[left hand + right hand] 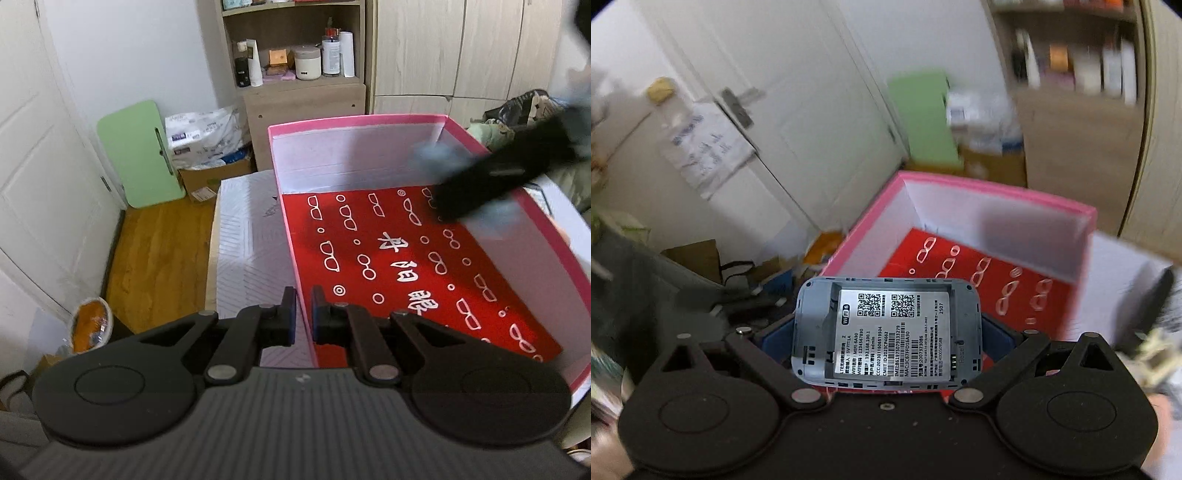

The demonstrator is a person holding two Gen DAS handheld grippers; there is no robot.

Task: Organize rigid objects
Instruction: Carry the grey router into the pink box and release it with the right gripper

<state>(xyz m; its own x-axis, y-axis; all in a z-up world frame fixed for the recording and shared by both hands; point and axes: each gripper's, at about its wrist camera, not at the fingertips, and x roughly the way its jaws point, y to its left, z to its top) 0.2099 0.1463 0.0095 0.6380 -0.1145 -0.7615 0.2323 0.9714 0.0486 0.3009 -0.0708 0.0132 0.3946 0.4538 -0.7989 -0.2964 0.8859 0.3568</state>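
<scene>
- Router (886, 334): a small pocket Wi-Fi unit, grey-blue shell, back cover off, printed label and two QR codes facing the right wrist camera. It is held in the air above the near corner of the pink box (960, 192), not yet inside.
- Right gripper (886, 338): pinching the router across its two long sides, blue pads on the plastic edges.
- Left gripper (303, 317): pressed together on the near wall of the pink box (354, 122), one pad outside, one inside. Judged to be steadying the box.
- Box interior: red liner (406, 266) with white spectacle motifs covers the floor; no other item visible inside.
- Handling, judged: the router looks light, rigid and smooth-shelled. Hard plastic between pads may slip if tilted sharply. With the cover off, the open bay and contacts are exposed; grip belongs on the outer rim, as now, never on the label face or the bay.
- Box, judged: thin card walls, likely to flex or slide under a push.
- Risk, judged: heavy motion blur in the right view suggests a fast carry; a hard set-down could jar the unit.
</scene>
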